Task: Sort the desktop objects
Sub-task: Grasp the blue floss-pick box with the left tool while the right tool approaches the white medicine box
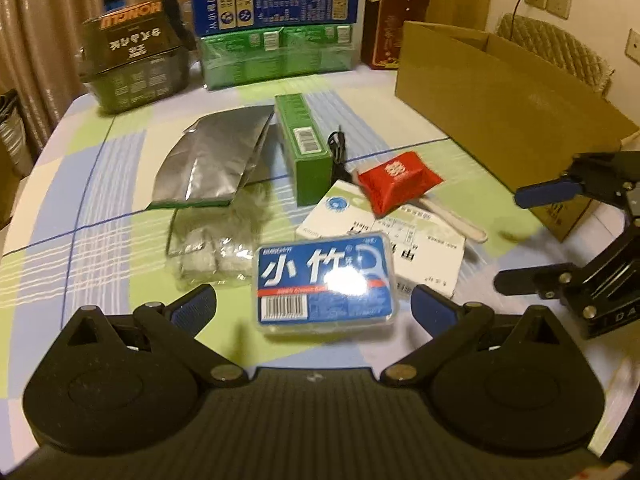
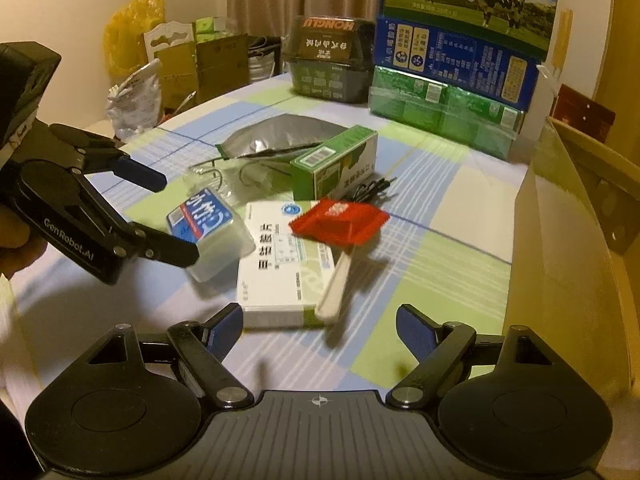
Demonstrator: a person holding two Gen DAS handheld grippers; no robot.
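Glossy rectangular floss box (image 1: 326, 286); crinkled foil pouch (image 1: 212, 158)

The surface (image 1: 100, 184) wears a plaid cloth of pale green, light blue and white blocks crossed by thin dark blue lines. The floss box (image 1: 325, 285) has a blue label with white characters and a red stripe under a clear lid. The pouch (image 1: 212, 160) is silver foil, the carton (image 1: 304, 152) green with a white barcode patch. The packet (image 1: 396, 182) is bright red with white print, the medicine box (image 2: 280, 272) white with pale green accents. The cardboard box (image 1: 500, 120) is plain tan. Both tongs are black with blue pads (image 1: 194, 312).
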